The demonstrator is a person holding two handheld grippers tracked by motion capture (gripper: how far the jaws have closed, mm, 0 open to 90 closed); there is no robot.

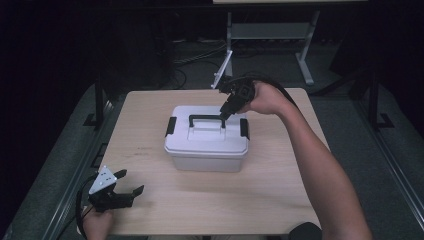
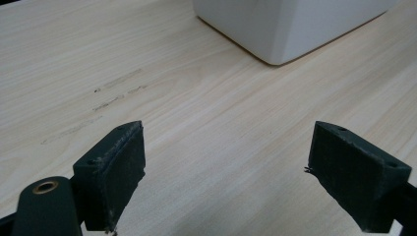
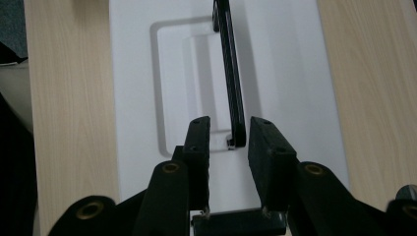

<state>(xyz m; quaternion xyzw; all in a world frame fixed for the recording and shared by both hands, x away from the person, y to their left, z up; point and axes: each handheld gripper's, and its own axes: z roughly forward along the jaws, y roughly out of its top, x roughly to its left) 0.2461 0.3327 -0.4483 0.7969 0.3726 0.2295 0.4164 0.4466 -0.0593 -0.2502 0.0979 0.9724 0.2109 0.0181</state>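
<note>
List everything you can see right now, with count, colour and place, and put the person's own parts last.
Table: one, light wood, centre of the high view.
Box: one, white with lid on, middle of the table.
Handle: one, black, on the box lid.
Latches: two, black, one at each end of the lid.
Desk frame: one, grey, on the floor beyond the table.
Left gripper: black, jaws wide apart, near left corner of the table, apart from the box.
Right gripper: black, jaws straddling the handle's right end, a gap still showing.
Right forearm: from bottom right.
</note>
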